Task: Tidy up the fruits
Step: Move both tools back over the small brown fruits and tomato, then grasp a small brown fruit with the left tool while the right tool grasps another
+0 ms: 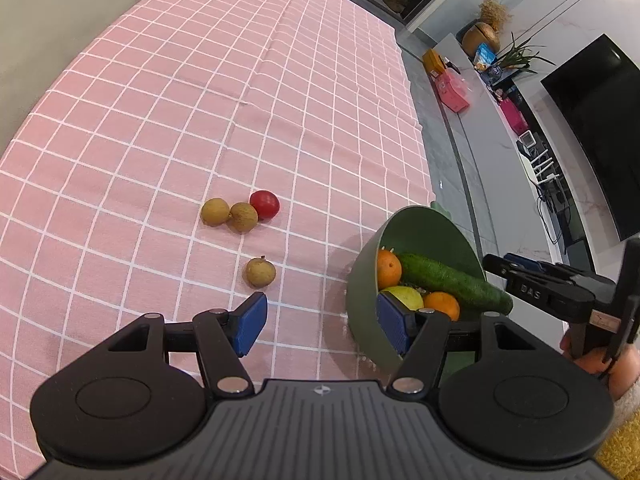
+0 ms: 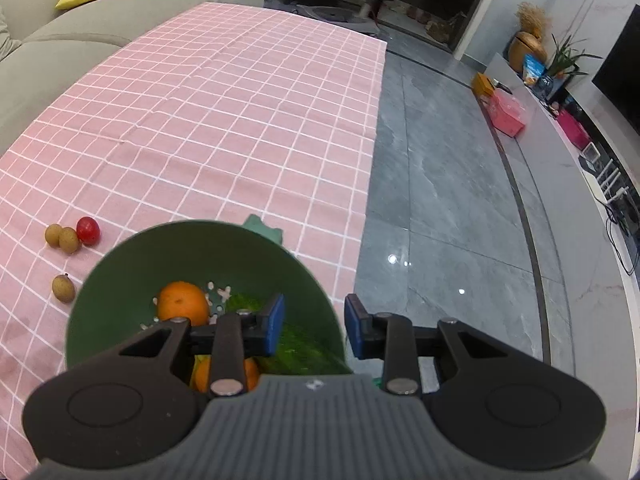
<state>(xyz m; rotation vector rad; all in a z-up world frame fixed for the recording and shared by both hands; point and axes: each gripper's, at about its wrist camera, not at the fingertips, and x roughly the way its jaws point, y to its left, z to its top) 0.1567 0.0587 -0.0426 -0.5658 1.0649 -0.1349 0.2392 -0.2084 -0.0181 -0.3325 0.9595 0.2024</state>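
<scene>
My left gripper (image 1: 322, 322) and right gripper (image 2: 314, 326) both hang spread wide at the fruit-filled round green plastic bowl (image 2: 120, 264), three brown longans (image 1: 261, 272) and a red cherry tomato (image 1: 264, 205) loose on the pink checked tablecloth (image 1: 200, 100).

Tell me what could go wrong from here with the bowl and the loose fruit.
The green bowl looks tipped and sits near the tablecloth's edge, so a nudge from the open right gripper might spill it. The cucumber pokes past the rim and could slide out. The open left gripper might roll the nearest longan away.
</scene>
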